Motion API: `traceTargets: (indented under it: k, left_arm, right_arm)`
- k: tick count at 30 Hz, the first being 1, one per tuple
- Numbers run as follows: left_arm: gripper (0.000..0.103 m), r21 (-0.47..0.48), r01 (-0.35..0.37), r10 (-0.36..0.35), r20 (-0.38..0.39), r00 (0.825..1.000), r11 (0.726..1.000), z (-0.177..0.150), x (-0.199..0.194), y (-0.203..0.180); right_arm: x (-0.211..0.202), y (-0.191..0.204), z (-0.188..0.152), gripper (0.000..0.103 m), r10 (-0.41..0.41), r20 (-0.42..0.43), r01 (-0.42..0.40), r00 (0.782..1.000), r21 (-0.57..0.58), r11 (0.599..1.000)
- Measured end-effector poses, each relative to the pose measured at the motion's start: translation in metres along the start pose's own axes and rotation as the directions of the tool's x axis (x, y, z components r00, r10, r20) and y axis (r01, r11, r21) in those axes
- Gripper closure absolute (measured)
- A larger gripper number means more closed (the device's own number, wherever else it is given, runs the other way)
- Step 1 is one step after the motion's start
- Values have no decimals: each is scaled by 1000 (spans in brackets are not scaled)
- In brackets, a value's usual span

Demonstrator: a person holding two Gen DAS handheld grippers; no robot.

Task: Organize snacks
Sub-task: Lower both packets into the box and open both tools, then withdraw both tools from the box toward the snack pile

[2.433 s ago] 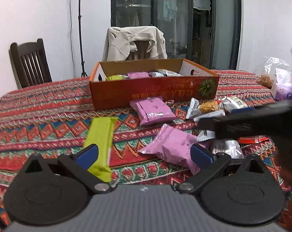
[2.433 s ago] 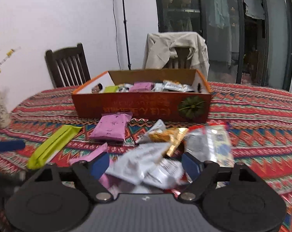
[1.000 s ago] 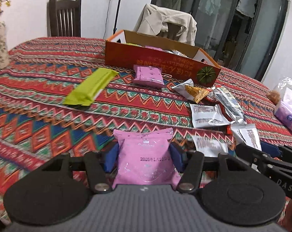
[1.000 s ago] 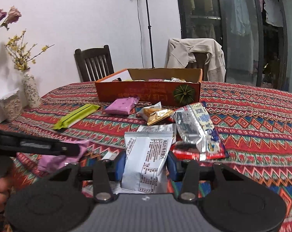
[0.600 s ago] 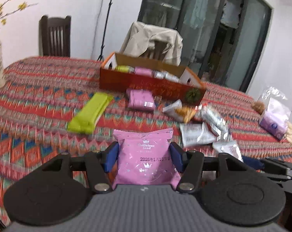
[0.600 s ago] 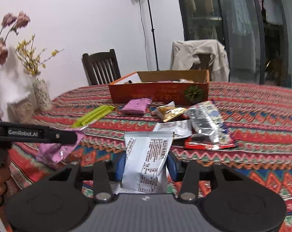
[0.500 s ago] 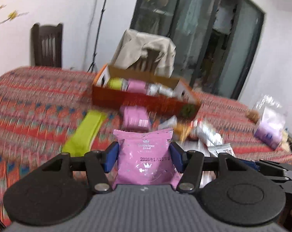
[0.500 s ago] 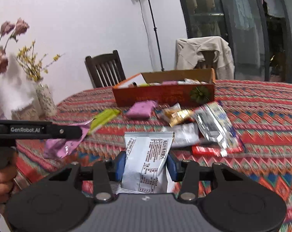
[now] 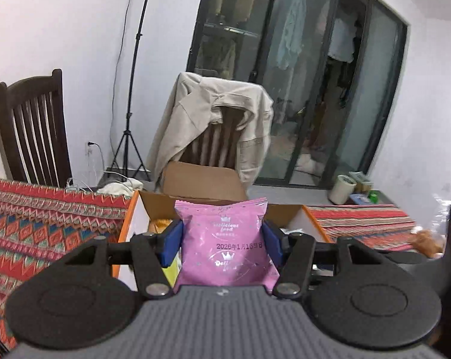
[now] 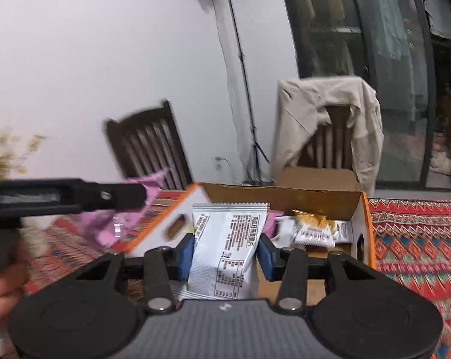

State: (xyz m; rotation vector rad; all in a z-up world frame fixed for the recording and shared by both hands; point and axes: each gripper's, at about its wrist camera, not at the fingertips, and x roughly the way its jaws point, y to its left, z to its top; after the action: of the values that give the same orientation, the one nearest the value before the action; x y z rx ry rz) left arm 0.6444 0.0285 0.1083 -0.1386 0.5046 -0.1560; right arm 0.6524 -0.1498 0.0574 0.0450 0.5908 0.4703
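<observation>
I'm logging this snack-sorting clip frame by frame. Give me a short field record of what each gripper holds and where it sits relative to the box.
left gripper: shut on pink snack packet, held upright in front of the box opening
right gripper: shut on white snack packet, upright at the box's near edge
box: open cardboard box, orange outside, several packets inside
surface: patterned red tablecloth

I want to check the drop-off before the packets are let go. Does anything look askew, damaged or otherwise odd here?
Nothing stands out. The left gripper grips the pink packet upright and intact, and the right gripper grips the white packet the same way, both at the open cardboard box, where other snacks lie inside.
</observation>
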Motion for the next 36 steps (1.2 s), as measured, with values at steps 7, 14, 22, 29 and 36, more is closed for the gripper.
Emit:
traceTargets:
  k: [7, 14, 22, 29, 36]
  left_arm:
    - [44, -10, -33, 32, -111, 993, 999, -14, 90, 17]
    - [44, -45, -47, 36, -217, 975, 998, -36, 130, 40]
    - [30, 20, -7, 11, -191, 981, 1000, -22, 95, 29]
    - [22, 122, -11, 26, -122, 992, 993, -8, 7, 19]
    - [12, 107, 25, -16, -84, 996, 994, -58, -129, 23]
  right_arm:
    - [109, -25, -1, 59, -57, -199, 71, 978, 64, 995]
    - [113, -19, -12, 40, -22, -238, 19, 971, -12, 1000]
    - [56, -24, 12, 31, -44, -169, 32, 985, -70, 997]
    - [-20, -26, 31, 28, -85, -97, 74, 992, -106, 992]
    - [-143, -16, -3, 16, -56, 7, 56, 998, -119, 991]
